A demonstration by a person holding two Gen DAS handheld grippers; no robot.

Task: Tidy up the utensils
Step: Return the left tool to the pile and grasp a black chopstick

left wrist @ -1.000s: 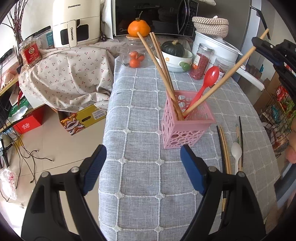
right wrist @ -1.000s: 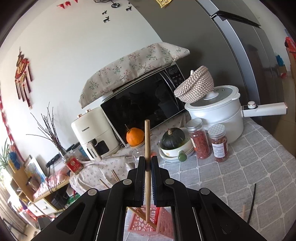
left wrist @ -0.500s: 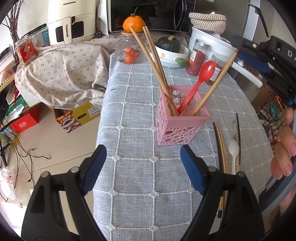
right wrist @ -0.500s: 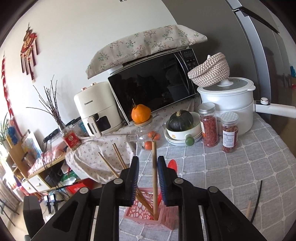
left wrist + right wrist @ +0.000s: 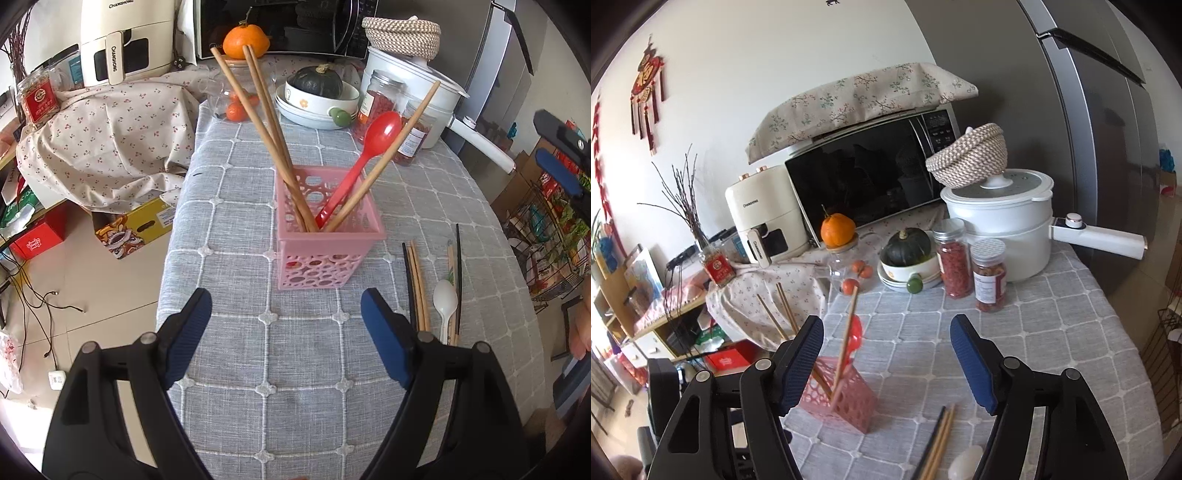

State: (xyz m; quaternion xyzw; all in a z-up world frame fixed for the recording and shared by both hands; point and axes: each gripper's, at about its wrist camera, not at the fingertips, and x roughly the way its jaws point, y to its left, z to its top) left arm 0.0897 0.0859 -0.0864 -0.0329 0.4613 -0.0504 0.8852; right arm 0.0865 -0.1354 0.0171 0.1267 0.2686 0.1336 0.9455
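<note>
**Sorting loose utensils into the pink holder**

Hovering with both grippers empty: left gripper (image 5: pixel 286 332) fingers wide apart near the pink holder (image 5: pixel 325 243), right gripper (image 5: pixel 886 363) fingers likewise spread above the table. Holds three wooden chopsticks (image 5: pixel 266 122) and a red spoon (image 5: pixel 364 166). Next, judging by layout: reaching right for the loose chopsticks (image 5: pixel 417 280) and white spoon (image 5: pixel 445 301), lying flat on the grey cloth (image 5: pixel 295 387); needs a low, thin pinch.

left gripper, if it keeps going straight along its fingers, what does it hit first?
Probably the pink basket: it stands centred ahead of the open left gripper, with only bare tablecloth between. Depth is uncertain; angled lower, it meets the cloth first.
</note>
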